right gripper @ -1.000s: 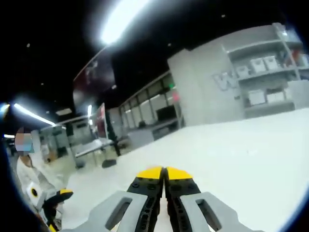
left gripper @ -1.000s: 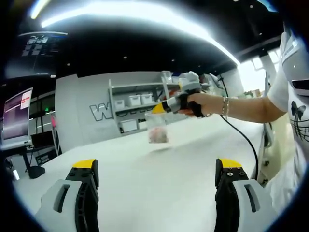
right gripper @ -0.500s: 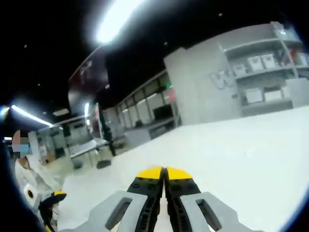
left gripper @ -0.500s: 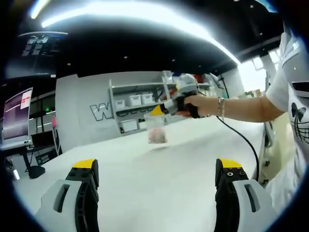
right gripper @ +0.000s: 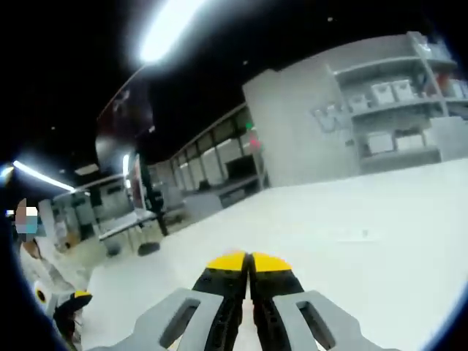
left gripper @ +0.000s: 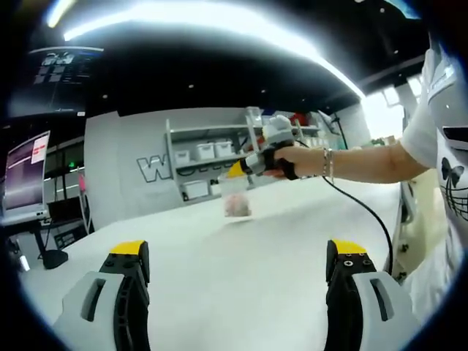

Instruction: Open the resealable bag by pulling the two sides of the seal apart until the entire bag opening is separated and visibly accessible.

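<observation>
Hanging from the right gripper (left gripper: 239,167), the clear resealable bag (left gripper: 235,197) is pinched at its top edge and held above the white tabletop (left gripper: 241,278), well ahead of the left gripper (left gripper: 238,256), whose yellow-tipped jaws stand wide apart with nothing between them. Right gripper view: right gripper (right gripper: 249,262) jaws pressed together, tips touching. Bag appears to hold something pinkish at the bottom, too blurred to identify; grey shelving (left gripper: 208,157) with white bins behind it.
</observation>
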